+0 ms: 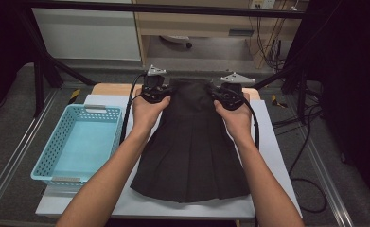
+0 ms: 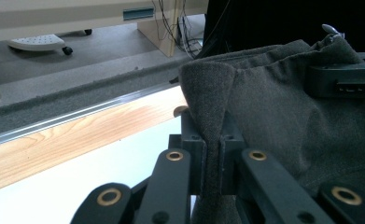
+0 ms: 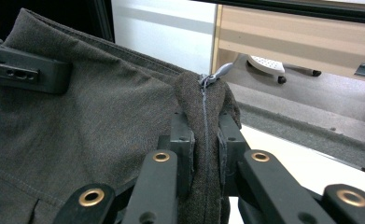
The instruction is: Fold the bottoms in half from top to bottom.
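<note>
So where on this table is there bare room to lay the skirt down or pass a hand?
Free: the white sheet right of the skirt, the strip along its near hem, and inside the blue basket. Crowded: the far end, where the left gripper and right gripper pinch the waistband.

A grey carpeted floor (image 1: 12, 142) surrounds the desk (image 1: 277, 156), whose white top has a wooden strip along its far edge. Beyond it stands a pale wooden cabinet (image 1: 192, 21) beside a white panel (image 1: 85, 35). Black cables (image 1: 310, 156) trail on the floor past the desk's right edge. A black metal frame (image 1: 40, 71) rises at the left.
</note>
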The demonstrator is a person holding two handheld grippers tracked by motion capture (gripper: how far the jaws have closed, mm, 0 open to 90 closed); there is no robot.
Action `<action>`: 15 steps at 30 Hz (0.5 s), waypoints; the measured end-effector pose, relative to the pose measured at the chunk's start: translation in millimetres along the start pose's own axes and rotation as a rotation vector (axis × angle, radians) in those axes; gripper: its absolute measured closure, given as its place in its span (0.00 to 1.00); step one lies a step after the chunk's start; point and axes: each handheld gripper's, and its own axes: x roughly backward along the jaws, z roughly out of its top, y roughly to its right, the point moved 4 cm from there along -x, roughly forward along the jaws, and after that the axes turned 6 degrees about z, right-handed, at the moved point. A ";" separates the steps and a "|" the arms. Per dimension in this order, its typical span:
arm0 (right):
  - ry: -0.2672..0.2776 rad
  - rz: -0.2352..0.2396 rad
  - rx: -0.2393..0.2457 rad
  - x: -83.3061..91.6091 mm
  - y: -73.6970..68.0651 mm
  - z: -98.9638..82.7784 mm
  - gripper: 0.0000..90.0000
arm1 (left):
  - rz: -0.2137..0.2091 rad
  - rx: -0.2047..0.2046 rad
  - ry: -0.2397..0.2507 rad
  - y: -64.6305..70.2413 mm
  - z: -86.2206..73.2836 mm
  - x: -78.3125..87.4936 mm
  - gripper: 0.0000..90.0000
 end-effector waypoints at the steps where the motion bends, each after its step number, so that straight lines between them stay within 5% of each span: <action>1: 0.002 -0.001 -0.006 -0.7 1.2 1.9 0.89 | 0.001 0.008 0.000 -0.7 2.3 -1.4 0.94; 11: 0.050 -0.031 -0.021 -4.1 10.3 29.5 0.89 | 0.021 -0.021 0.039 -4.0 32.2 -1.7 0.94; 15: 0.059 -0.026 -0.014 -1.8 8.6 25.4 0.89 | 0.017 -0.029 0.039 -1.4 27.0 -0.3 0.94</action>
